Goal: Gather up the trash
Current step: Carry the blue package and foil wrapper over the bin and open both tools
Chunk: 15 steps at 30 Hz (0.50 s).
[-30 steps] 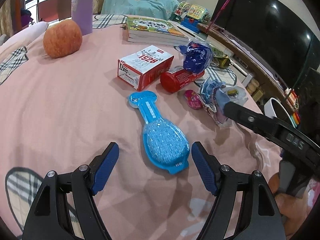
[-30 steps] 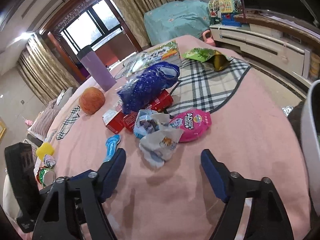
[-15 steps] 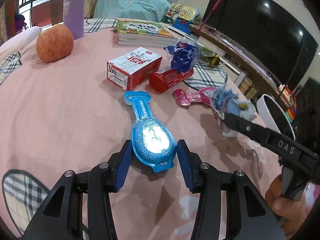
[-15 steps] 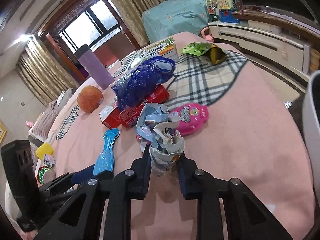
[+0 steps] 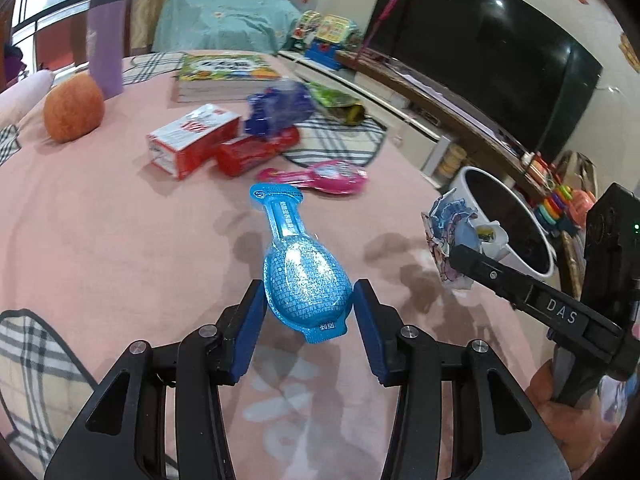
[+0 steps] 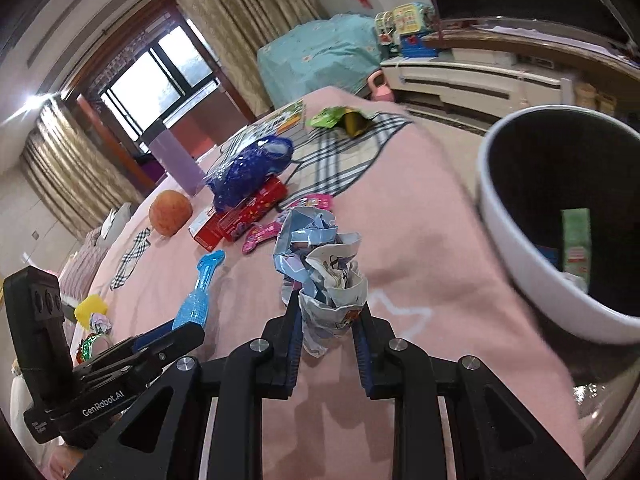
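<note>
Trash collection looks partly done: the left claw (image 5: pixel 309 312) is clenched on the wide end of a blue blister pack (image 5: pixel 298 264) at lower centre, and the right claw (image 6: pixel 329 330) is clenched on a crumpled paper wrapper (image 6: pixel 324 268), carried near the white bin (image 6: pixel 516 256) at the frame's right. A green carton (image 6: pixel 576 240) already lies inside the bin. Left on the pink bench (image 5: pixel 120 232), toward the upper centre, are a pink packet (image 5: pixel 320 174), red box (image 5: pixel 192 140), red tube (image 5: pixel 256 150), blue bag (image 5: pixel 280 114) and green wrapper (image 5: pixel 334 100).
</note>
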Motion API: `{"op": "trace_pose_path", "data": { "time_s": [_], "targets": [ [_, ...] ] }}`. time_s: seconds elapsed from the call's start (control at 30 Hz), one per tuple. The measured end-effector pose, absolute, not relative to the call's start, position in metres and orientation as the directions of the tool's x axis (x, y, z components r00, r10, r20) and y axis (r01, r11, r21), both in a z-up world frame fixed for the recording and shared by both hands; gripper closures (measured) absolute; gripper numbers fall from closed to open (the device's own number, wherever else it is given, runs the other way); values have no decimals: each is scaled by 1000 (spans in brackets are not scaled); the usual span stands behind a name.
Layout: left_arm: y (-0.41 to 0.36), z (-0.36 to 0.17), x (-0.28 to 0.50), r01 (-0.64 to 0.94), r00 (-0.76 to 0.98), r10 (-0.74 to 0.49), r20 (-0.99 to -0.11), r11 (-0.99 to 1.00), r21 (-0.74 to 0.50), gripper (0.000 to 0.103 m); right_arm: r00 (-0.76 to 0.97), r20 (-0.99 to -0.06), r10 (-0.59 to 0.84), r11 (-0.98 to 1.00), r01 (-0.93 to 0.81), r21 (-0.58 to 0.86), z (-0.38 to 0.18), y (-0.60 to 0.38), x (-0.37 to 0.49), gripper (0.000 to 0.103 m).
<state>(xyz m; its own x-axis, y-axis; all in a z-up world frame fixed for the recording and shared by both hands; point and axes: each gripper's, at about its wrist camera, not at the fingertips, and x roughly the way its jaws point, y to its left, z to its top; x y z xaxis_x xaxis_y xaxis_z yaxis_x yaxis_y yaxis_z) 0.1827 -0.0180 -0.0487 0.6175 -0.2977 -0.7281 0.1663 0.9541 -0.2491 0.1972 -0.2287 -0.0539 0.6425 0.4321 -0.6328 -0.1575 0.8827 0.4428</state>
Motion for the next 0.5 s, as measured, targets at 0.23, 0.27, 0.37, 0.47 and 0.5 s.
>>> {"op": "trace_pose_path", "data": {
  "time_s": [0.23,0.27,0.37,0.47,0.5],
  "targets": [
    [-44,-40,174,224,611,-326,-722,945,-237,59,672,-619,407,887,-131,442,-44,-250,175,80],
    [-46,-40,171,229,610,-328,-721,945,-235,59,677,-615,403,889,-128,440,-42,-253,172,80],
    [-54,-38,169,244,609,-333,-719,942,-230,59,691,-607,392,891,-122,437,-38,-261,164,80],
    [-62,-35,167,259,608,-341,-717,939,-228,59,702,-601,383,892,-111,438,-36,-269,160,80],
    [-64,-35,166,264,607,-344,-717,938,-226,59,705,-599,379,893,-108,438,-36,-271,159,80]
  ]
}}
